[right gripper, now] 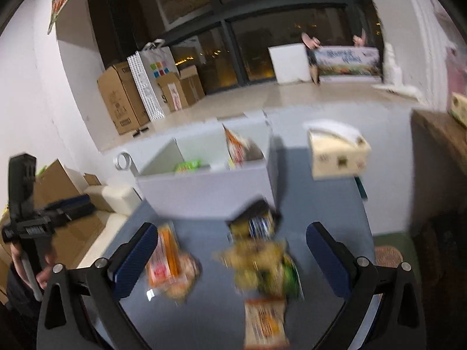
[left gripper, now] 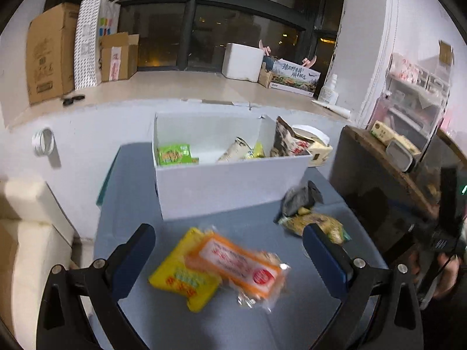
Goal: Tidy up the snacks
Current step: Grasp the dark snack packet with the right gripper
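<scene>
Snacks: several loose packets lie on the grey table [left gripper: 140, 175], in front of the white box [left gripper: 227, 186], so they wait for sorting.
White box: it stands near the far edge of the table, open at the top; a green packet [left gripper: 174, 154] and some other bags are already inside, so I judge the task is partly done.
Orange packet [left gripper: 242, 265]: it lies partly on the yellow packet [left gripper: 181, 280], near the near edge of the table.
Left gripper [left gripper: 229, 245]: fingers wide apart, holding nothing, and the orange packet lies between them; probably the next pick.
Right gripper [right gripper: 232, 245]: also wide apart and empty, above the blurred beige-green packet [right gripper: 262, 265].
Dark packet [left gripper: 300, 198]: just beside the box's right front corner.
Tissue box [right gripper: 335, 154]: to the right of the white box, not a snack.
</scene>
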A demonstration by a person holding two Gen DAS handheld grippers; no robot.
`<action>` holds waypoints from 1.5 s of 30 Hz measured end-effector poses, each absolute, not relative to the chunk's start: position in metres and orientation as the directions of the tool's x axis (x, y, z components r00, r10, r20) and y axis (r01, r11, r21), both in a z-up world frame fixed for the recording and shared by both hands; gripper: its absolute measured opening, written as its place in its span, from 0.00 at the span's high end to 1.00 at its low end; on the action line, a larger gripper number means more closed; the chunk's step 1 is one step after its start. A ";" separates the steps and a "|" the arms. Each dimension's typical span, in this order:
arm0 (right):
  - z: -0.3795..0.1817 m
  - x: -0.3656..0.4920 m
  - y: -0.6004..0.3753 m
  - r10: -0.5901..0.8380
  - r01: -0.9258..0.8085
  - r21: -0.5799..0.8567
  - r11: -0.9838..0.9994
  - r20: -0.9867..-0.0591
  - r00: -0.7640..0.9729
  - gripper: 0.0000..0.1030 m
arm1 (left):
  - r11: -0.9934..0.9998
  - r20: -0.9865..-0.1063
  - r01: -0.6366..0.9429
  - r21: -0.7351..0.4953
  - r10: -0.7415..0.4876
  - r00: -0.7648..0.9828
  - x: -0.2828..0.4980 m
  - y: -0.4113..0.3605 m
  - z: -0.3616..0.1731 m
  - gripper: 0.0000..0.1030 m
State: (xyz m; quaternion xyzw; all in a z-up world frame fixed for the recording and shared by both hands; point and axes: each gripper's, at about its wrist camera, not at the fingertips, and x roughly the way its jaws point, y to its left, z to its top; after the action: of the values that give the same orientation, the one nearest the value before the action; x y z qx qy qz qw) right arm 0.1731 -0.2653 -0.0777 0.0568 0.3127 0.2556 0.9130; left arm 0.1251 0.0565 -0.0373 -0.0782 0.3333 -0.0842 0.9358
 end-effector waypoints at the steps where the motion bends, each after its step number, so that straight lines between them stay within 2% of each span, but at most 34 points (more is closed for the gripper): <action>1: -0.088 0.167 -0.271 0.504 -0.426 0.274 0.862 -0.553 0.664 0.00 | 0.971 -0.608 0.107 -0.214 -0.218 0.764 0.118 0.056 -0.041 0.00; 11: -0.128 0.152 -0.272 0.481 -0.422 0.250 0.872 -0.604 0.636 0.00 | 0.981 -0.631 0.105 -0.165 -0.187 0.753 0.090 0.033 -0.053 0.00; 14: -0.128 0.172 -0.260 0.518 -0.476 0.252 0.843 -0.618 0.591 0.00 | 0.982 -0.627 0.105 -0.158 -0.182 0.758 0.088 0.031 -0.054 0.00; 21: -0.127 0.244 -0.224 0.500 -0.521 0.191 0.832 -0.663 0.557 0.00 | 0.978 -0.654 0.090 -0.188 -0.193 0.732 0.089 0.033 -0.067 0.00; 25: -0.143 0.280 -0.201 0.435 -0.530 0.122 0.839 -0.735 0.519 0.00 | 0.979 -0.672 0.070 -0.190 -0.182 0.718 0.086 0.038 -0.076 0.00; 28: -0.151 0.294 -0.186 0.403 -0.545 0.071 0.835 -0.755 0.518 0.00 | 0.979 -0.681 0.056 -0.196 -0.177 0.711 0.084 0.044 -0.082 0.00; 31: -0.157 0.303 -0.183 0.400 -0.532 0.080 0.843 -0.753 0.522 0.01 | 0.979 -0.693 0.036 -0.199 -0.166 0.702 0.084 0.050 -0.089 0.00; 32: -0.159 0.305 -0.184 0.396 -0.521 0.087 0.849 -0.757 0.520 0.04 | 0.979 -0.696 0.029 -0.200 -0.163 0.699 0.084 0.052 -0.090 0.00; 33: -0.160 0.306 -0.184 0.391 -0.512 0.090 0.854 -0.760 0.519 0.34 | 0.979 -0.698 0.025 -0.201 -0.161 0.698 0.084 0.053 -0.091 0.00; 34: -0.160 0.306 -0.186 0.388 -0.495 0.100 0.863 -0.760 0.522 0.47 | 0.979 -0.700 0.021 -0.201 -0.158 0.697 0.084 0.055 -0.093 0.00; 39: -0.153 0.294 -0.188 0.393 -0.512 0.074 0.856 -0.737 0.550 0.50 | 0.979 -0.708 0.001 -0.206 -0.149 0.690 0.086 0.061 -0.098 0.00; 45: -0.124 0.275 -0.205 0.446 -0.497 0.123 0.859 -0.656 0.608 0.50 | 0.983 -0.725 0.018 -0.181 -0.146 0.673 0.093 0.056 -0.106 0.00</action>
State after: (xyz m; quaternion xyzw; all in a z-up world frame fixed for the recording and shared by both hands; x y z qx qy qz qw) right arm 0.2750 -0.2051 -0.1239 -0.0357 0.3557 0.2632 0.8961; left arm 0.0928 0.0562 -0.1056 -0.0796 0.4020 -0.0450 0.9111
